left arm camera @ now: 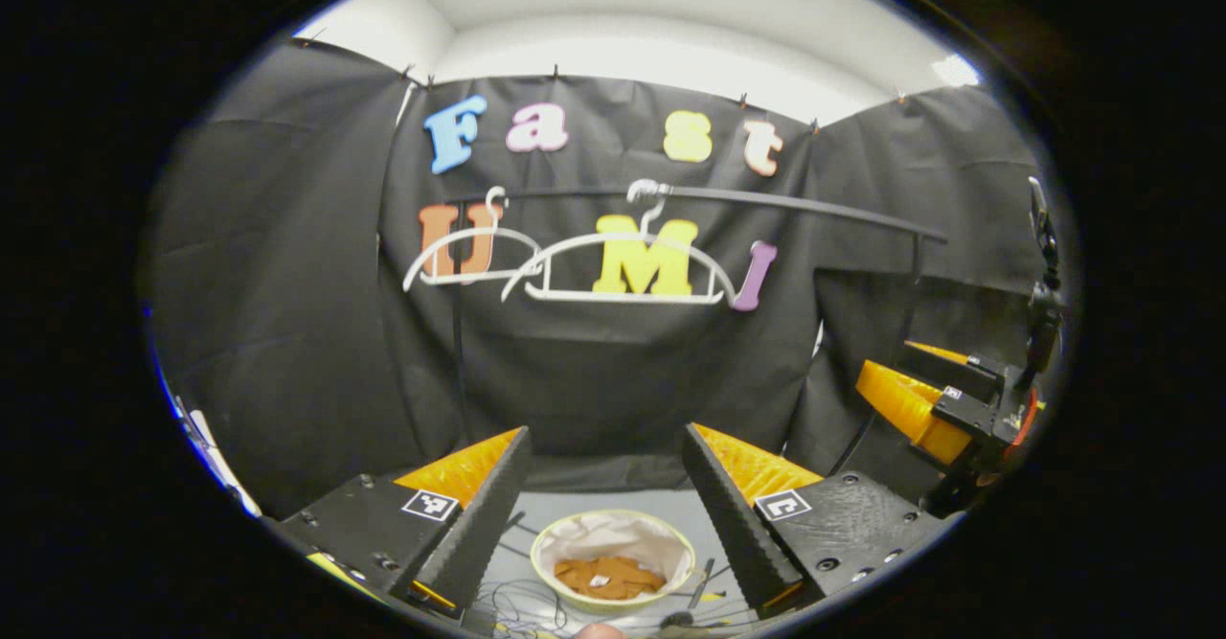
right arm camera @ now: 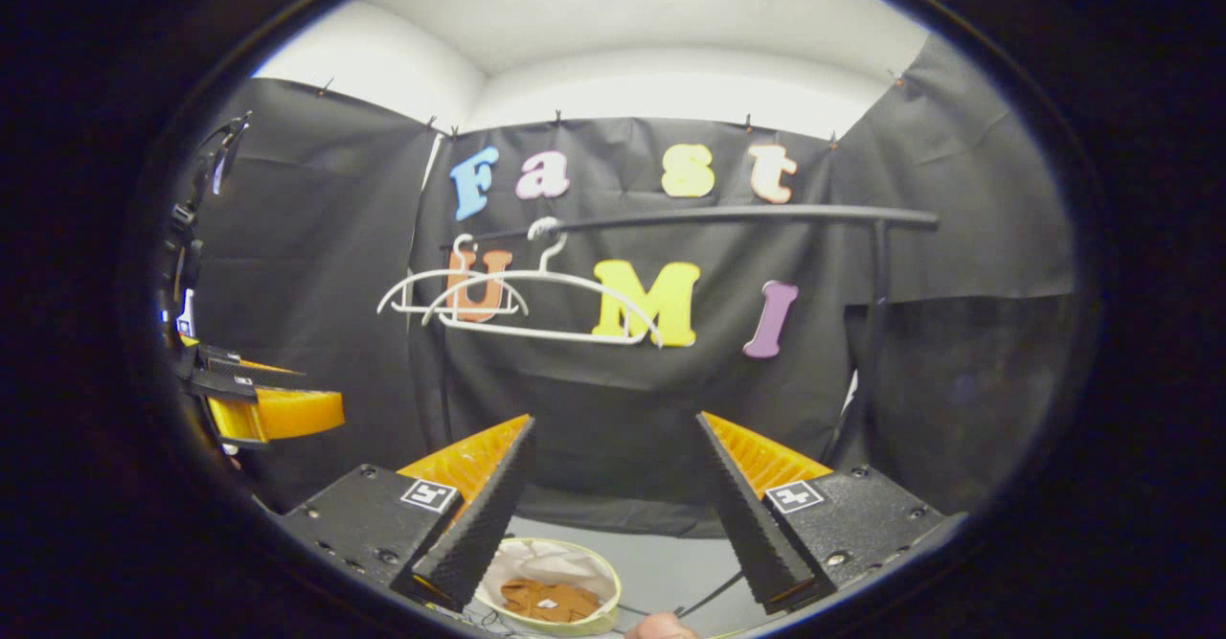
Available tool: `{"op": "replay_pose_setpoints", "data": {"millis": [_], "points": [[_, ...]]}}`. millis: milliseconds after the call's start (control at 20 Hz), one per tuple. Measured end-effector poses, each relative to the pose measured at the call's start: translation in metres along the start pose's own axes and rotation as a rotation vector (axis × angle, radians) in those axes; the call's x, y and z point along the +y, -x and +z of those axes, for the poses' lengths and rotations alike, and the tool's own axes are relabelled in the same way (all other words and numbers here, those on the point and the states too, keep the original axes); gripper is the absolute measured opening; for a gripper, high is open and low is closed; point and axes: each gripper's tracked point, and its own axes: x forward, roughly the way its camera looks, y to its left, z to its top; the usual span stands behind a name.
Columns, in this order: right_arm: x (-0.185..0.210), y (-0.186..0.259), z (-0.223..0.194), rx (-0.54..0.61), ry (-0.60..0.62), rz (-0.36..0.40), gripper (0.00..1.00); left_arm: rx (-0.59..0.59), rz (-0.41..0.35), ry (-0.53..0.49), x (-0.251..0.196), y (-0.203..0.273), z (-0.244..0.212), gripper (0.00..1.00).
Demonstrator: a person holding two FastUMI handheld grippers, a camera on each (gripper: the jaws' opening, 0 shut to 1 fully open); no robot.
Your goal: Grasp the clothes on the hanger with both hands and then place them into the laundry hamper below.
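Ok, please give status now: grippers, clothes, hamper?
Left gripper open, right gripper open. Brown garment in hamper. Both hangers bare. Nothing in the way.

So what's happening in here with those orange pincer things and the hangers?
A person holds a two-finger gripper in each hand. The left gripper and the right gripper both hang open, holding nothing. Two white plastic hangers hang bare on the black rail. Below, a brown garment lies inside the round pale-yellow laundry hamper with a white lining. Judging by that, the clothes have already gone into the hamper.
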Motion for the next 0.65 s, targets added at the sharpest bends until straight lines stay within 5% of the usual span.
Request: {"op": "replay_pose_setpoints", "data": {"millis": [350, 650], "points": [[-0.039, 0.076, 0.054, -0.181, 0.015, -0.002, 1.0, -0.242, 0.036, -0.009, -0.025, 0.079, 0.065, 1.0], [-0.06, 0.12, 0.037, -0.134, 0.034, 0.043, 1.0, -0.304, 0.094, -0.046, -0.049, 0.12, 0.056, 1.0]]}}
